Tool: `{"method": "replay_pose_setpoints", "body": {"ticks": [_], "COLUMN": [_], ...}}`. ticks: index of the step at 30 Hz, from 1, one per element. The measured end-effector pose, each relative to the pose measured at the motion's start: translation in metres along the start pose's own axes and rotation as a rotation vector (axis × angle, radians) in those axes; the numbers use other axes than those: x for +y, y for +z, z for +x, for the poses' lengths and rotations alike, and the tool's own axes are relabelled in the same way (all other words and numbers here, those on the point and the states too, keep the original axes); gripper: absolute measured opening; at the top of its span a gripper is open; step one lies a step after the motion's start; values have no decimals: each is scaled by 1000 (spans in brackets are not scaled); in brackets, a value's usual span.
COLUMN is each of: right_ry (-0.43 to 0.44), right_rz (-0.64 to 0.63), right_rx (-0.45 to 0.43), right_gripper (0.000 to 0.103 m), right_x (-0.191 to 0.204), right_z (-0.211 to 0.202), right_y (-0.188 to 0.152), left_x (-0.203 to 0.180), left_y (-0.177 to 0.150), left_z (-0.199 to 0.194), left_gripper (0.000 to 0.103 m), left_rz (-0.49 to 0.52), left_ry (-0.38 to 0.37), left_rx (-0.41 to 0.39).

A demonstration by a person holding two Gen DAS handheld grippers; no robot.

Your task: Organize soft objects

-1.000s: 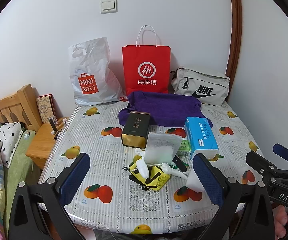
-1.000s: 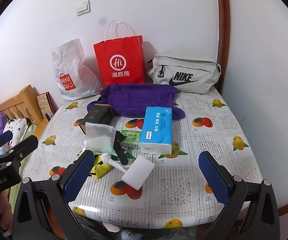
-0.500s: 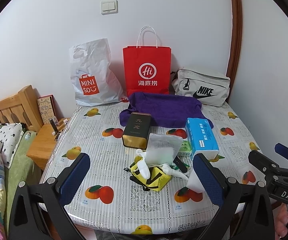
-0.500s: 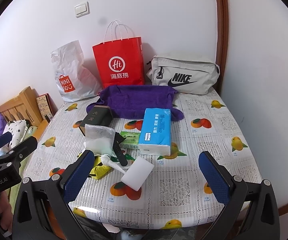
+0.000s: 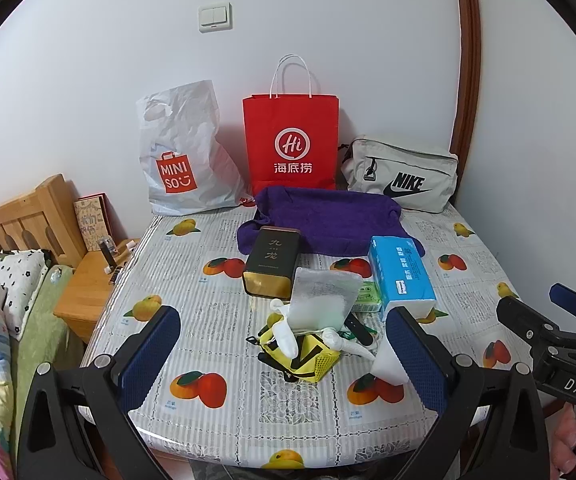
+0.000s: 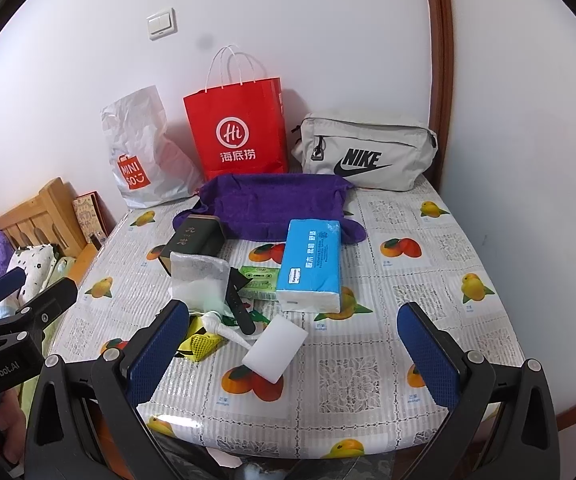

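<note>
A purple towel (image 5: 328,220) (image 6: 271,204) lies at the back of the table. In front of it sit a blue tissue pack (image 5: 400,272) (image 6: 312,264), a white foam pouch (image 5: 322,300) (image 6: 197,284), a yellow mesh pouch (image 5: 308,356) (image 6: 199,344) and a white sponge block (image 6: 275,346). My left gripper (image 5: 283,356) hovers open at the near edge, framing the yellow pouch. My right gripper (image 6: 294,354) is open too, over the sponge block. Neither holds anything.
Against the wall stand a white MINISO bag (image 5: 179,156), a red paper bag (image 5: 292,144) and a grey Nike bag (image 5: 402,176). A dark tea tin (image 5: 273,266), a green packet (image 6: 257,282) and a black stick (image 6: 237,304) lie mid-table. A bed and nightstand (image 5: 87,284) are left.
Both views have shifted slightly, with the table objects sitting a touch lower and nearer in frame. Nothing on the table has moved, and both grippers stay open.
</note>
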State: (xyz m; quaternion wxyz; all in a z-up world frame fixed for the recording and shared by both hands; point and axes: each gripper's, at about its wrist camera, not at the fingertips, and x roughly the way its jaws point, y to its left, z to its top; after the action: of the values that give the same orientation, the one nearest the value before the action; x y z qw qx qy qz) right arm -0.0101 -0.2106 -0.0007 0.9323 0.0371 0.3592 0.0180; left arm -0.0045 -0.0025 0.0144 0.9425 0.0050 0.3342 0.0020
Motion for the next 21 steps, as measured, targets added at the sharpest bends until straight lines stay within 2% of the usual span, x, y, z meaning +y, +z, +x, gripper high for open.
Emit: {"method": "replay_pose_setpoints", "body": {"ticks": [21], "right_ry": [0], "right_rz": [-5], "right_rx": [10], "right_gripper": [103], "right_x": [2], "right_z": [0], "right_y": [-1], "left_x": [-3], "left_y": [3], "left_z": [-2], "left_gripper": [103], "left_rz": [3], "left_ry": [3], "left_rx": [-2]}}
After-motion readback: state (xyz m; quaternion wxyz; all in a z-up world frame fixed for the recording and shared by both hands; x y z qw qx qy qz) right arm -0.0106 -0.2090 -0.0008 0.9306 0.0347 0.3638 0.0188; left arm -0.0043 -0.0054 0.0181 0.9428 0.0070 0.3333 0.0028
